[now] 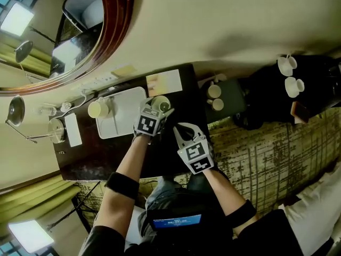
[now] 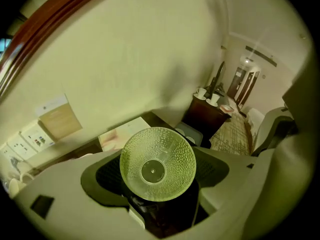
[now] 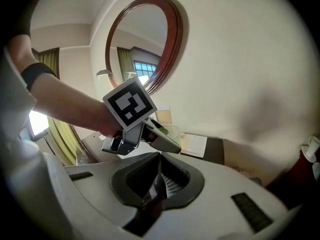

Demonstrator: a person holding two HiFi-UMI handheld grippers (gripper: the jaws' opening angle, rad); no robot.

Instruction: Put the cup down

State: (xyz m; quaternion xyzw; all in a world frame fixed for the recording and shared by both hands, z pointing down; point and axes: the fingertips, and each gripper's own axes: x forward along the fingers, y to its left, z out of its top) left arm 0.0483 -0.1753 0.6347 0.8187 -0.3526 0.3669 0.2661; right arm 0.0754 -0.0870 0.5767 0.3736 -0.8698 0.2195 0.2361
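While left gripper [image 1: 155,111] grips cup [image 1: 161,104], mug [image 1: 98,109] on tray [image 1: 126,116] nearby, prob. card [image 1: 164,82].

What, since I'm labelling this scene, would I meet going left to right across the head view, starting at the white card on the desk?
White card → cream mug → white tray → glass cup → right gripper → two small cups → two white cups
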